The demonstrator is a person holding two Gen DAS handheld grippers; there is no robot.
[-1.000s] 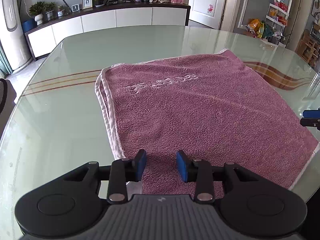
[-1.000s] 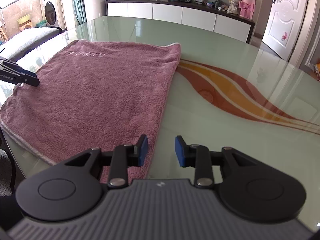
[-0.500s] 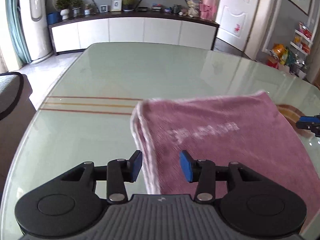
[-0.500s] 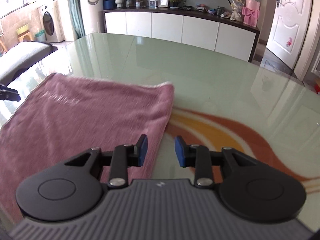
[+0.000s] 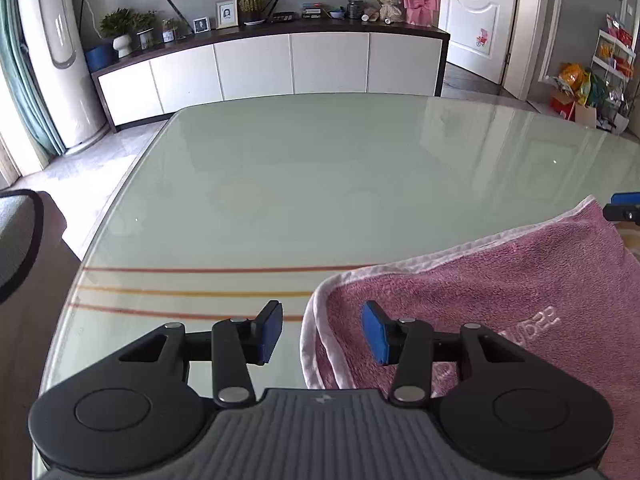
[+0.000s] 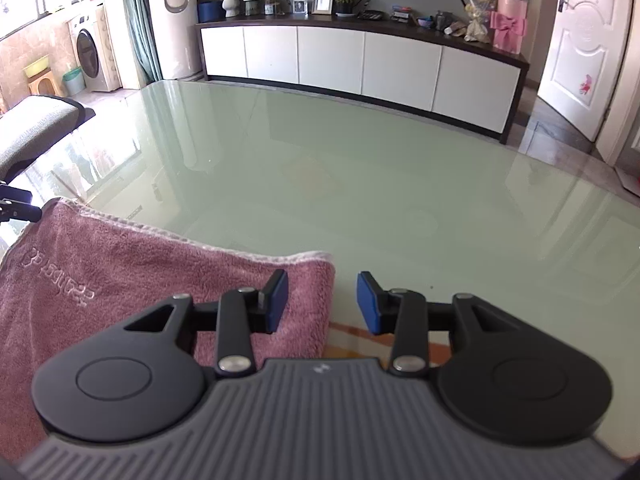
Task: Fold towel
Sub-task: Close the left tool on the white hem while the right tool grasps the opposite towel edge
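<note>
A pink towel (image 5: 500,292) with a white hem lies folded flat on the glass table (image 5: 320,168). My left gripper (image 5: 320,322) hovers at the towel's far left corner. It is open, and the doubled hem runs between its blue pads without touching them. In the right wrist view the towel (image 6: 140,272) fills the lower left. My right gripper (image 6: 322,300) is at the far right corner. Its jaws are opening, the towel's side edge lies between them, and the pads do not press on it.
The table's far half (image 6: 400,184) stretches ahead of both corners. A chair (image 5: 16,240) stands off the table's left edge. A long white sideboard (image 5: 280,64) and a door (image 6: 588,52) line the back wall.
Both grippers have travelled forward along the towel's side edges, from the near part to its far corners. Both pairs of jaws stand wider than before.
</note>
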